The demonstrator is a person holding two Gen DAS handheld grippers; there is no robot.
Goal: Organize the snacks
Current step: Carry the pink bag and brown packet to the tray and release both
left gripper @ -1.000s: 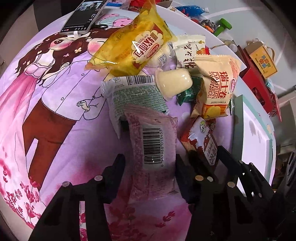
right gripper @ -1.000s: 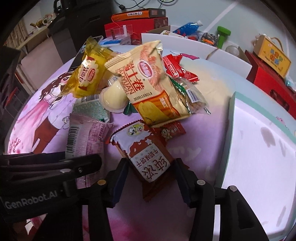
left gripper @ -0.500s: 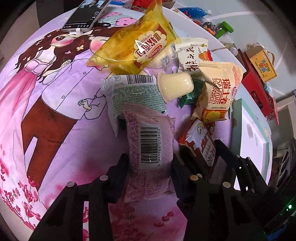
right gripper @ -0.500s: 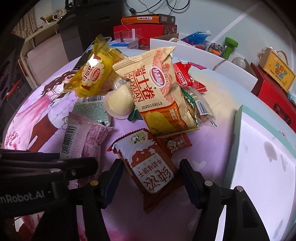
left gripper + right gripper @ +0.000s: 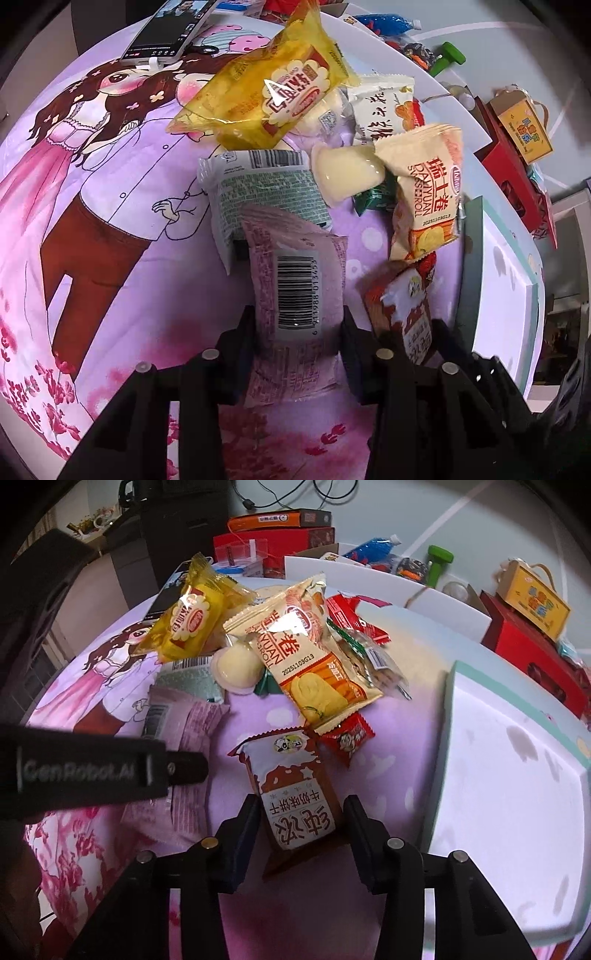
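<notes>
One pink barcoded snack packet (image 5: 295, 291), one brown-and-white biscuit packet (image 5: 295, 794), one yellow packet (image 5: 266, 96), one Swiss roll packet (image 5: 424, 199), one jelly cup (image 5: 347, 173), one phone (image 5: 170, 29), two grippers (image 5: 297, 332) (image 5: 301, 819).

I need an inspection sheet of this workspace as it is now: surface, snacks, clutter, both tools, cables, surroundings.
Surface: cartoon-print cloth, pink and purple.
Job's things: pink packet between the left tool's fingers; brown biscuit packet between the right tool's; yellow packet, Swiss roll packet and jelly cup in a pile; white tray with nothing seen in it.
Clutter: phone on the cloth.
Grippers: left tool shut on the pink packet; right tool astride the biscuit packet, contact unclear.
Cables: black cables on the far wall.
Surroundings: red boxes, green dumbbell.
</notes>
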